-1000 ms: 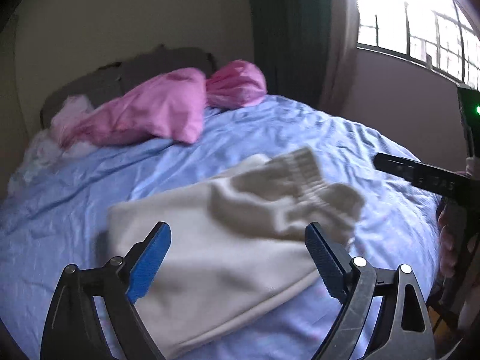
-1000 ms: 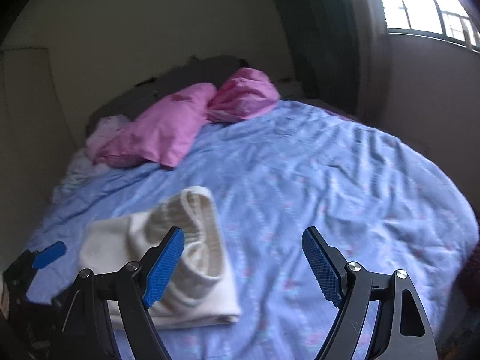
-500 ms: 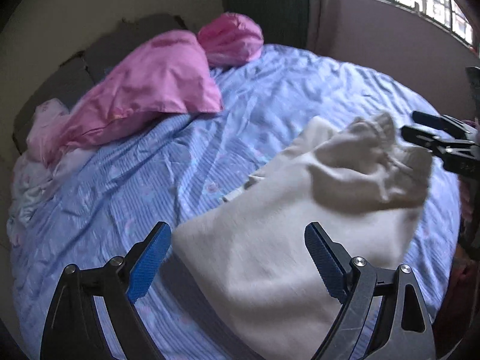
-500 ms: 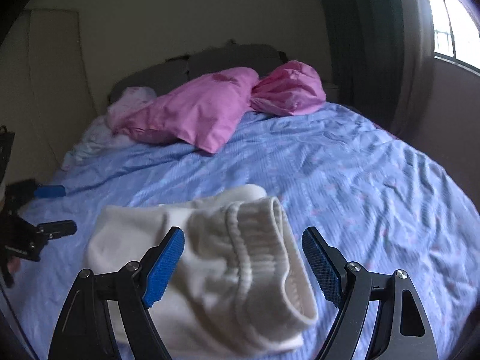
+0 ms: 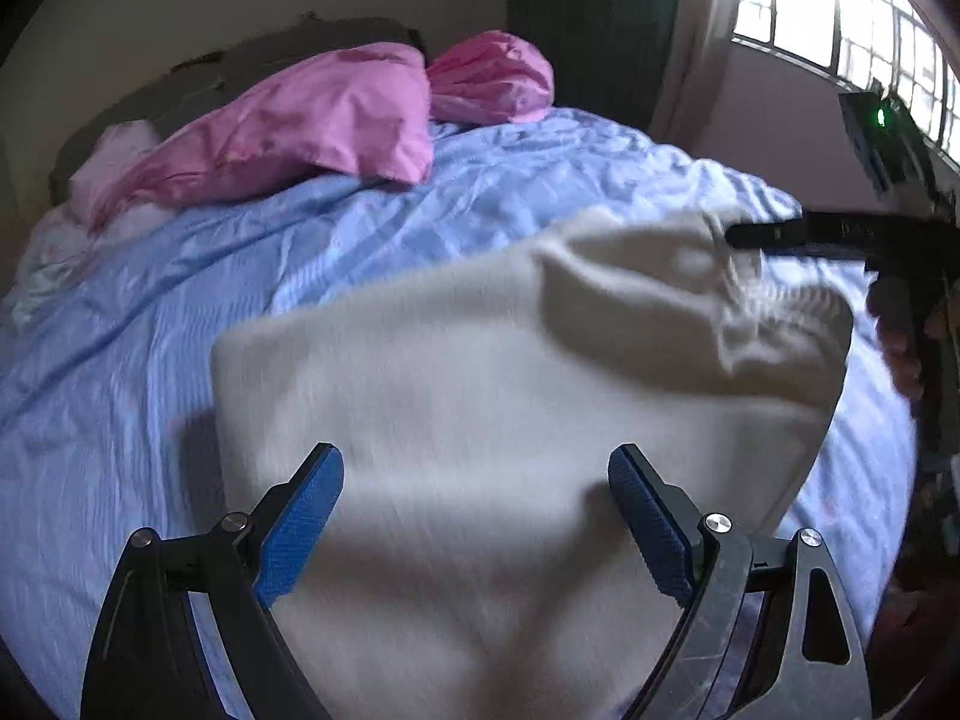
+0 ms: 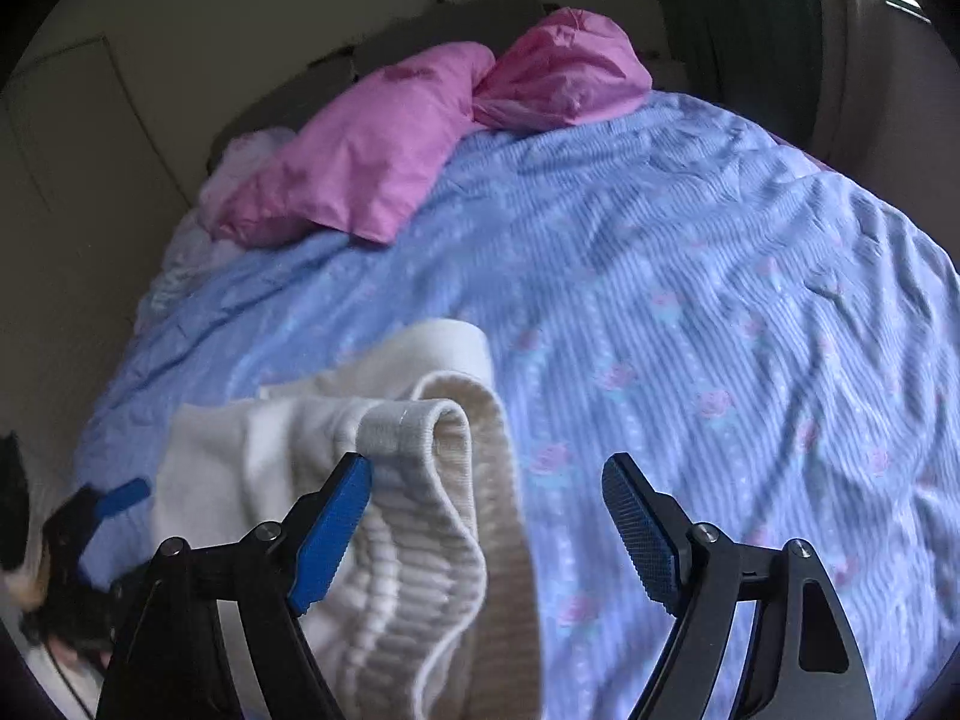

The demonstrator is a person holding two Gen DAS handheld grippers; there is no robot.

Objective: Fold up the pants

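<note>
Cream-white pants (image 5: 480,396) lie folded in a bundle on the blue bed sheet (image 5: 180,300). Their ribbed waistband (image 6: 432,540) is at the right end and curls up. My left gripper (image 5: 477,528) is open and empty, low over the left part of the bundle. My right gripper (image 6: 483,531) is open and empty, with the waistband lying under its left finger (image 6: 330,528). In the left wrist view the right gripper (image 5: 774,237) reaches in from the right beside the waistband. In the right wrist view the left gripper (image 6: 108,501) shows at the far left.
Two pink pillows (image 5: 300,126) (image 6: 564,72) lie at the head of the bed, with pale bedding (image 5: 36,252) beside them. A dark curtain (image 5: 588,24) and a bright window (image 5: 840,18) are at the right. The blue sheet (image 6: 720,300) spreads wide to the right.
Both grippers have shifted over the pants: the left one has moved closer and lower over the bundle, the right one now has the waistband under its left finger. Both stayed open.
</note>
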